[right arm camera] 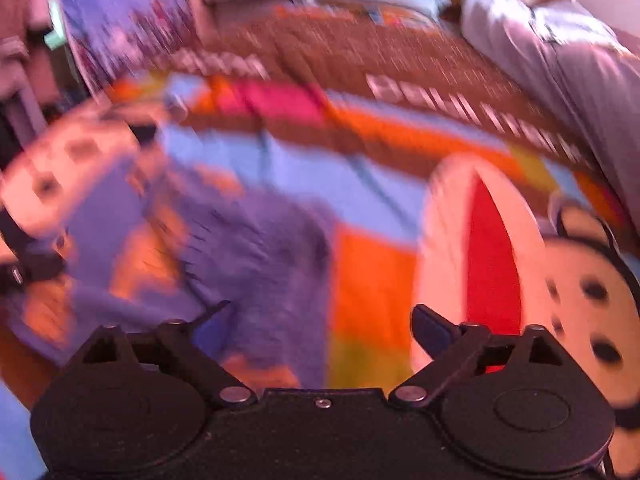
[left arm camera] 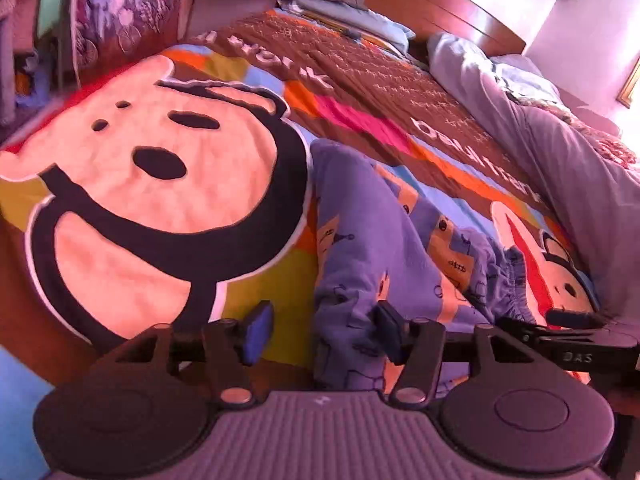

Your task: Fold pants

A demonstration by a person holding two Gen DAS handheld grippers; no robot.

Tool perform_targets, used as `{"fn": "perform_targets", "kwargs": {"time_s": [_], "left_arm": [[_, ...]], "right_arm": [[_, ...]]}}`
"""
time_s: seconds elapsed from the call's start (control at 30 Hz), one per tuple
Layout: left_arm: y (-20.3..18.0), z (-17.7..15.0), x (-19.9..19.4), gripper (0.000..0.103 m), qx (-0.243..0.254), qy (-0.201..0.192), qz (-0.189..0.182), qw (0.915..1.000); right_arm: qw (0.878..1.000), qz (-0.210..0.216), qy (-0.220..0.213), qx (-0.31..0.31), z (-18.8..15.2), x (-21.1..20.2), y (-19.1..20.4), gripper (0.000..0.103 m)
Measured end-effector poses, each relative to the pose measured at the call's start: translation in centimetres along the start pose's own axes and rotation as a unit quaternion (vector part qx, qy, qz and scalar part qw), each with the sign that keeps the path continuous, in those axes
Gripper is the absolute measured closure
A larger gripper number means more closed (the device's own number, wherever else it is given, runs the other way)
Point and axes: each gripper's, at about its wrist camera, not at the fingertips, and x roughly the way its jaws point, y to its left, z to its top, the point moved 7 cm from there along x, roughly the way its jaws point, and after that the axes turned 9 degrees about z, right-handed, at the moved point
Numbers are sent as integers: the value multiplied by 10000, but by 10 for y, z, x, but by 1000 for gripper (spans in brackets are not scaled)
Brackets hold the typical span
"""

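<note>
Purple printed pants (left arm camera: 372, 240) lie on the cartoon bedspread (left arm camera: 160, 184), one leg running away from me, the gathered waistband (left arm camera: 516, 288) at the right. My left gripper (left arm camera: 322, 332) is open, its fingers either side of the pants' near edge. My right gripper shows at the right edge of the left wrist view (left arm camera: 576, 320), by the waistband. In the blurred right wrist view the pants (right arm camera: 256, 240) lie left of centre, and my right gripper (right arm camera: 324, 324) is open, its left fingertip (right arm camera: 212, 320) over the fabric.
The bed carries a rumpled lilac duvet (left arm camera: 568, 152) along the right side and pillows at the wooden headboard (left arm camera: 432, 4). A patterned panel (left arm camera: 124, 12) stands at the far left. The bed's near edge is just below the grippers.
</note>
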Motion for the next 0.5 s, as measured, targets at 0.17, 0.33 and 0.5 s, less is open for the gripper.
{"fn": "perform_targets", "kwargs": {"time_s": [0.17,0.33,0.5], "left_arm": [[12,1,-1,31,-500,93,-338,9981],[10,1,2,25,-425,52,-351,9985],[1,0,3,20,-109,14,-225,9997]], "right_arm": [[9964,321,-370,693,-2,-16,-18,1],[9951,285,-903,273,39,-21,-3,1],[9976,-60,-474,498,59,28,-13,1]]}}
